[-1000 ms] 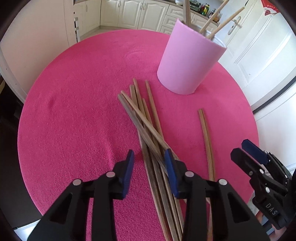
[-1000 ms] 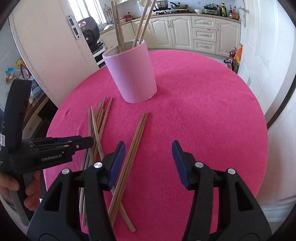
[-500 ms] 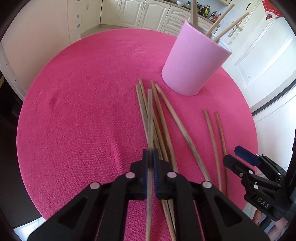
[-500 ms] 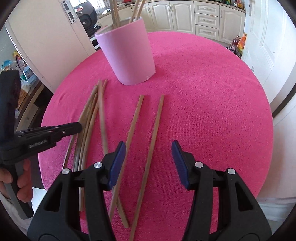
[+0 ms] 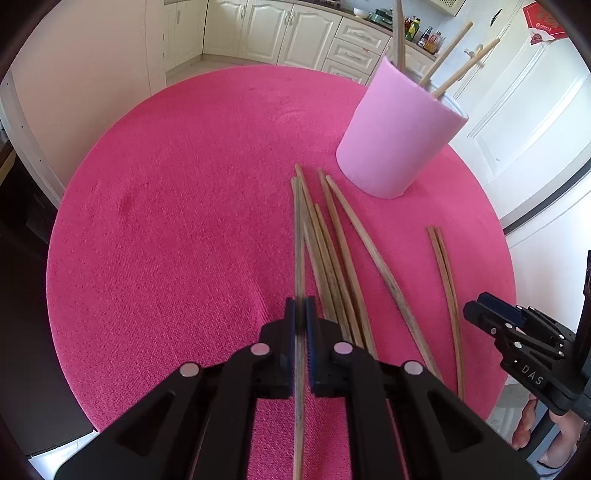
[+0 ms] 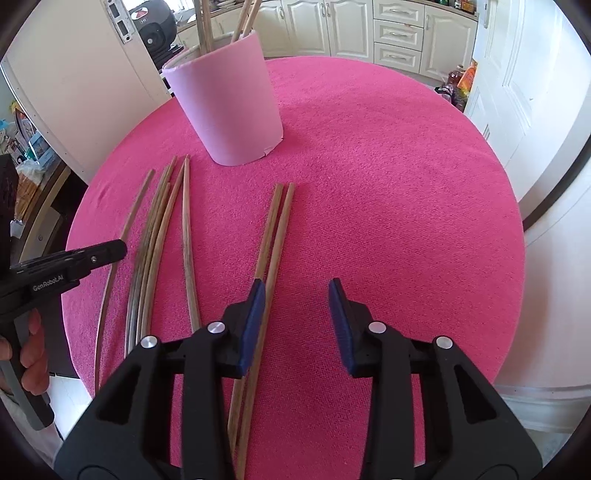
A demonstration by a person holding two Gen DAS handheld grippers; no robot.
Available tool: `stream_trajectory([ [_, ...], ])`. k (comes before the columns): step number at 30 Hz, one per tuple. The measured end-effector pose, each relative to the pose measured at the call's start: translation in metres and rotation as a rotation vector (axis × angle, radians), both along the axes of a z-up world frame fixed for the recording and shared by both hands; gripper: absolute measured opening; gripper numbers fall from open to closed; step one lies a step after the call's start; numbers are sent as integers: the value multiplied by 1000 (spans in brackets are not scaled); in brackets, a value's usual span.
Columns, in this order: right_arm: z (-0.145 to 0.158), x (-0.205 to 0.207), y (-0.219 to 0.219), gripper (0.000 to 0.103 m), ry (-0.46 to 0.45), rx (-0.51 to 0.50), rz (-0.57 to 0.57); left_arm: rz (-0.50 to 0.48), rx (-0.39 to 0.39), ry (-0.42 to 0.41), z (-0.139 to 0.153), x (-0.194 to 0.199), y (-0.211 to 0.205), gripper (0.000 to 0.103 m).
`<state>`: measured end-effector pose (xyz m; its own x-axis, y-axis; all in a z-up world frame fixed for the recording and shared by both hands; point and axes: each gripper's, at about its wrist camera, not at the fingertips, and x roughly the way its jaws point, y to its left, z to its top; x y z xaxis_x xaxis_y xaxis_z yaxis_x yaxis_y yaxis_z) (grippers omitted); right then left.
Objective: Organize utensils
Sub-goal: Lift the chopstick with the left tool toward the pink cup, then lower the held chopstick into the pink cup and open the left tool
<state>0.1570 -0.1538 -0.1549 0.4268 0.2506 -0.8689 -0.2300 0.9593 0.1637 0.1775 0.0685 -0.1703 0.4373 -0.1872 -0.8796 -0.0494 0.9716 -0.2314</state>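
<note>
My left gripper (image 5: 300, 325) is shut on one wooden chopstick (image 5: 298, 236), which runs straight forward from its pads, slightly above the pink cloth. Several loose chopsticks (image 5: 343, 254) lie just to its right, fanned toward the pink cup (image 5: 399, 136). The cup stands upright with chopsticks (image 5: 452, 40) in it. A separate pair of chopsticks (image 6: 275, 236) lies under my right gripper (image 6: 297, 321). Its jaws are closing; one stick of the pair lies between them beside the left pad (image 6: 253, 325), and nothing is pinched. From the right wrist view, the left gripper (image 6: 110, 253) hovers at the far left.
A round table with a pink cloth (image 5: 177, 229) carries everything. A hand (image 6: 31, 362) grips the left tool's handle. White cabinets (image 6: 399, 33) and a white door (image 5: 524, 122) stand beyond the table's edge.
The left jaws closed on one chopstick and it now points straight ahead, off the pile. The two sticks on the right came together into a pair, and the right jaws narrowed.
</note>
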Motion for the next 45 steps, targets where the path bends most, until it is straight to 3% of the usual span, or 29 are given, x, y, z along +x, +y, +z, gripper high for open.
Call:
stream_trajectory([
  [8, -8, 0, 18, 32, 14, -39, 28, -16, 49, -56, 13, -5, -6, 6],
  [12, -9, 2, 28, 21, -21, -119, 49, -17, 83, -109, 22, -8, -13, 6],
  [15, -8, 6, 20, 8, -21, -86, 43, -14, 107, -185, 35, -13, -19, 6],
  [19, -3, 6, 5, 6, -47, -5, 28, -18, 133, -303, 58, -21, -25, 6],
  [30, 57, -13, -8, 5, -303, 219, 38, -76, 164, -639, 109, -44, -52, 6],
  [39, 108, -13, -13, 5, -508, 370, 25, -125, 136, -815, 138, -39, -78, 6],
  [45, 143, -8, -15, 5, -671, 427, -2, -101, 110, -957, 157, -16, -84, 6],
])
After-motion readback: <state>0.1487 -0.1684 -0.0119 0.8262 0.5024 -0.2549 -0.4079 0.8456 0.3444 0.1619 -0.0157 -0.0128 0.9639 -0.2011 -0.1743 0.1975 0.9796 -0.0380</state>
